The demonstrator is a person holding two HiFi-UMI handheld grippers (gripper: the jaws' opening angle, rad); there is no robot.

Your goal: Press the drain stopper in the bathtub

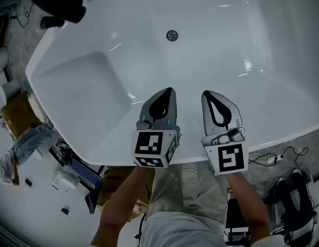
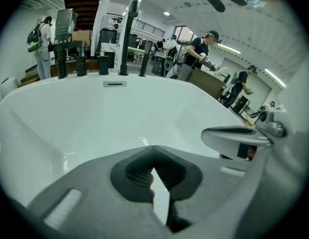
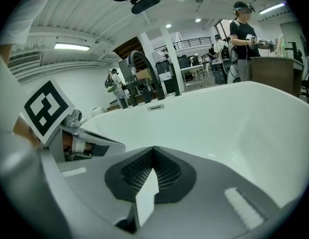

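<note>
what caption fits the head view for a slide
Left gripper and right gripper, both shut and empty, hover above the white tub, short of the drain stopper.

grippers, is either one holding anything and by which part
Nothing is held: the left gripper and right gripper both have jaws together on nothing, over the bathtub.

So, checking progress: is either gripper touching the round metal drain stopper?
No, the round metal drain stopper lies far beyond the left gripper and right gripper.

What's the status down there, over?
Left gripper and right gripper shut, empty, side by side over the tub's near side. Stopper untouched, farther ahead in the tub. Nothing in the way.
</note>
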